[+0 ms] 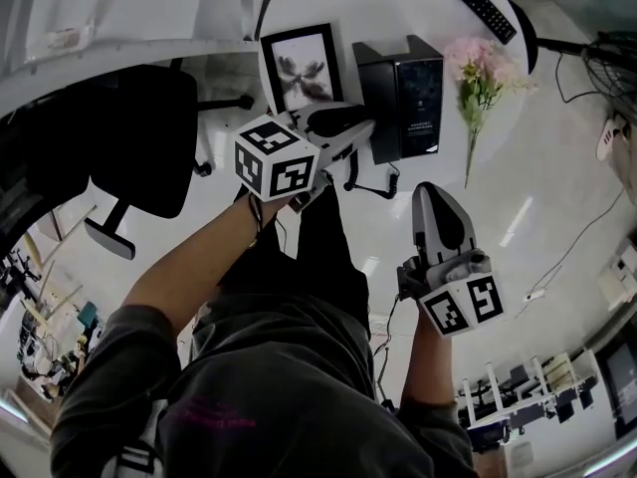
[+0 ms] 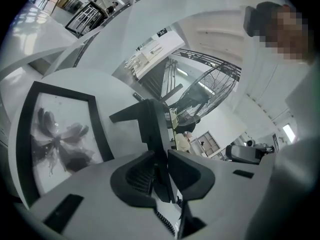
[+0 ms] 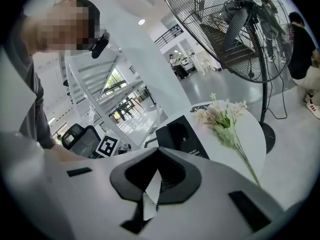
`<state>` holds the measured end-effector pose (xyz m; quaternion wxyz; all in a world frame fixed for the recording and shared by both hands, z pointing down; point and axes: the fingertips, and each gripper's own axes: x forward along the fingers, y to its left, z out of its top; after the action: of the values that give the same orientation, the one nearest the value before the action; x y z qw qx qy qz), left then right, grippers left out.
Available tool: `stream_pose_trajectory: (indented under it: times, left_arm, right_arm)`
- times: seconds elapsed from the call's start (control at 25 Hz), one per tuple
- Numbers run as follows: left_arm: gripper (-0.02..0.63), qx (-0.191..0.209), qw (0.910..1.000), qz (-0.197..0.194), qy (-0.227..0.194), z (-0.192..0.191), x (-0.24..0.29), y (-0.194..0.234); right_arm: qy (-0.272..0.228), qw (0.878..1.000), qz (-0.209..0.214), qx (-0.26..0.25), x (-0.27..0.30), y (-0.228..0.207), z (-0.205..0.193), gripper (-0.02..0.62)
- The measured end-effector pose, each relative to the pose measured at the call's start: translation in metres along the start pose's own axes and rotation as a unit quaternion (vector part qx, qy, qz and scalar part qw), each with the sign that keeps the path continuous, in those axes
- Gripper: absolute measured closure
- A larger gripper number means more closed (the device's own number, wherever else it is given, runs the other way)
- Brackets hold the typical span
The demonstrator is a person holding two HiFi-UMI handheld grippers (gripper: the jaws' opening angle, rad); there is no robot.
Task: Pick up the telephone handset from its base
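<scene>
**A:** Where is the handset (image 2: 151, 129) now?

**B:** It is pinched edge-on between the jaws of the left gripper (image 2: 162, 170). It sits off the telephone base (image 3: 181, 135), whose cradle looks bare, and just beside the picture frame (image 1: 303, 68).

**A:** So how should the lift be finished?

**B:** The hold is on a thin edge, so I'd say squeeze firmly and raise it straight and slowly. The coiled cord (image 1: 356, 175) runs down to the base, and a quick pull could drag the base across the white table (image 1: 557, 157). Steer away from the frame too, since it looks easy to tip.

**A:** And the right gripper (image 3: 157, 156)?

**B:** Its jaws are pressed together with nothing between them, and it is well apart from the phone. It could brace the base if the cord goes taut.
</scene>
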<state>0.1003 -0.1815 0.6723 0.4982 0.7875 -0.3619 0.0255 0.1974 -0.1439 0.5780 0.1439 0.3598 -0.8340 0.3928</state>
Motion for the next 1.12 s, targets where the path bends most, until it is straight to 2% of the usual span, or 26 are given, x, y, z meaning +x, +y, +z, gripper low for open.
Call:
stream_pose_trajectory:
  times: [0.28, 0.52, 0.84, 1.12]
  left_arm:
    - [0.511, -0.023, 0.9996, -0.017, 0.001, 0.003, 0.003, -0.001]
    - [0.526, -0.034, 0.9991, -0.027, -0.001, 0.003, 0.002, -0.003]
    - [0.529, -0.025, 0.9990, -0.035, -0.005, 0.007, 0.000, -0.011]
    - [0.531, -0.003, 0.9988, -0.049, -0.006, 0.020, -0.008, -0.032]
  right_arm:
    - [0.003, 1.000, -0.001, 0.000, 0.001, 0.000, 0.002, 0.577]
    - [-0.011, 1.000, -0.003, 0.026, -0.002, -0.003, 0.010, 0.577]
    - [-0.014, 1.000, -0.009, 0.022, -0.007, -0.004, 0.011, 0.577]
    - [-0.031, 0.999, -0.009, 0.014, -0.014, 0.004, 0.025, 0.577]
